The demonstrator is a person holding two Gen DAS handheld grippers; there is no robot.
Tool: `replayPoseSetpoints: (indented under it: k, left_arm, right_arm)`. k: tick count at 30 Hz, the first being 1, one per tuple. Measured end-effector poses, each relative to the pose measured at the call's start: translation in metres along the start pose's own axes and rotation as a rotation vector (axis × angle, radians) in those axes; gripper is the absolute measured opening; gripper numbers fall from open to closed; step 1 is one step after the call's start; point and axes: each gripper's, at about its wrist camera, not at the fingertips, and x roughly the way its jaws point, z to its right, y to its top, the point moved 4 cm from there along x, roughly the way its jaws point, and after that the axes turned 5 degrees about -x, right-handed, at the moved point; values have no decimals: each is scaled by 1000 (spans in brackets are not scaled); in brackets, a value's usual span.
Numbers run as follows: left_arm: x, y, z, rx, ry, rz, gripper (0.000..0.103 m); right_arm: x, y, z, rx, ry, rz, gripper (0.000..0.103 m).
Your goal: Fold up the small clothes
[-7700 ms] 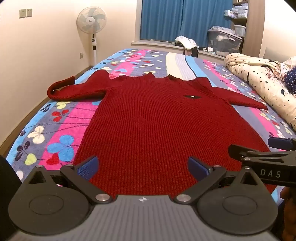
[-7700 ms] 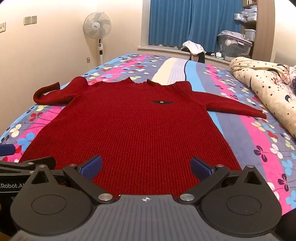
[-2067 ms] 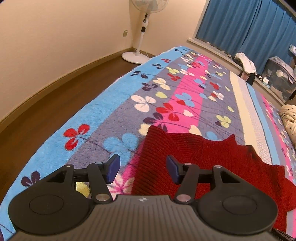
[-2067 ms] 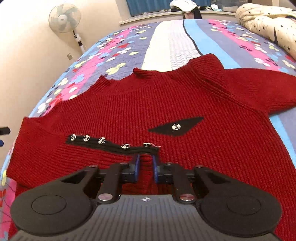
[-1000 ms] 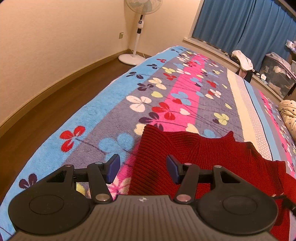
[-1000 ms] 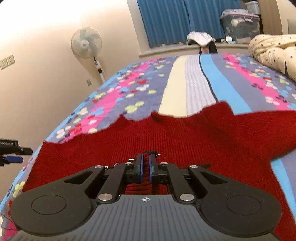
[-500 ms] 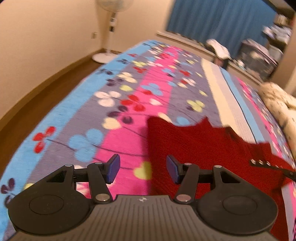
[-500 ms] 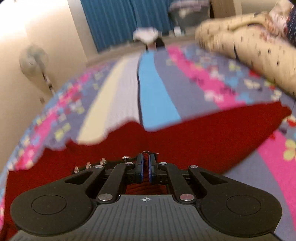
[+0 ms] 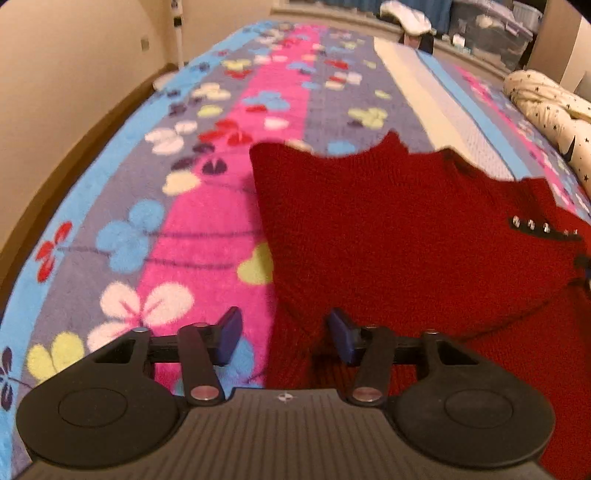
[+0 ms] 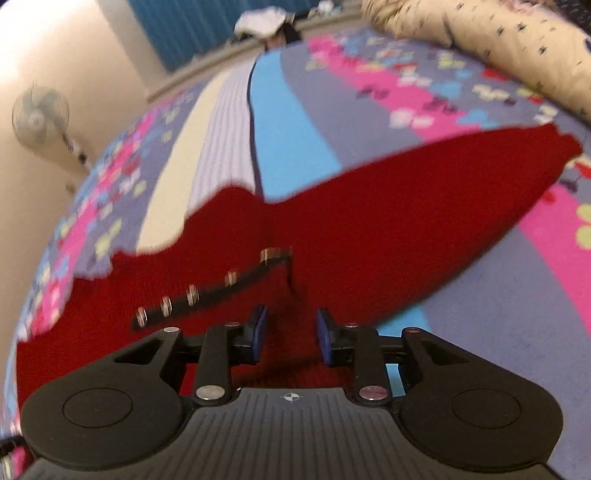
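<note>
A red knit sweater (image 9: 388,229) lies flat on the bed, its left sleeve folded across the chest. The sleeve's black studded cuff strip (image 10: 207,291) rests on the body just beyond my right gripper (image 10: 290,336). That gripper's jaws are opening, with only flat knit under the gap and nothing pinched. The other sleeve (image 10: 517,166) stretches out to the right. My left gripper (image 9: 284,339) hangs low over the sweater's folded left edge. Its jaws are closing with that edge between the blue pads (image 9: 341,341), which do not press on it. The studded strip (image 9: 543,227) shows at the far right there.
The bed wears a striped flowered bedspread (image 9: 207,229). A star-patterned duvet (image 10: 480,40) is bunched along the right side. A standing fan (image 10: 38,118), the wall and a strip of wooden floor (image 9: 55,177) lie left of the bed. Blue curtains and storage boxes (image 9: 491,26) are at the far end.
The right gripper, shut on the sleeve cuff earlier, now has its jaws apart and the cuff lies on the sweater. The left gripper dropped toward the folded edge and its jaws narrowed.
</note>
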Motion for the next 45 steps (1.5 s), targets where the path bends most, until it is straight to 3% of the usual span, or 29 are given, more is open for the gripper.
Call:
replayPoseSetpoints:
  k: [3,5,7,9,12,14,17,18,23,31,33,35,43,45]
  left_arm:
    - [-5,4,3,5,-15,45,45]
    - [4,-2,7,26,-4,-1,36]
    - [6,-4,8,39,3,-2,34]
    - [1,-2,12,50,3,10,26]
    - [-13,4,16,40,-11,80,26]
    - [-17,6,20,48,-31,119,26]
    - [4,-7,27,105,-14,10,27]
    - [7,-9,29,131,-1,17,27]
    - [6,-6,31,136,5,25,27]
    - [8,-8,32,146,13,28,27]
    - [8,-9,33,143,15,28,27]
    - [9,-9,34,146,22,33,27]
    - [12,-12,39,172,37,56,28]
    - [12,-12,38,174,36,57,28]
  right_arm:
    - [3,-4,-8,-61,-32,4,27]
    - [2,-5,-8,-67,-52,17,16]
    - [2,-6,-6,-63,-55,20,14]
    - [1,-5,-2,-35,-42,19,14]
    - [-2,-1,3,4,-25,32,15]
    - [-4,2,6,18,-11,45,24]
    - [-12,10,13,36,-3,85,29]
    - [-14,13,17,44,-5,99,29]
    - [-26,33,61,144,-31,174,29]
    - [-24,52,181,395,-211,286,29]
    - [-16,52,202,434,-238,296,33]
    - [-7,51,220,471,-237,296,53]
    - [20,58,249,555,-207,352,54]
    - [23,61,255,578,-195,368,50]
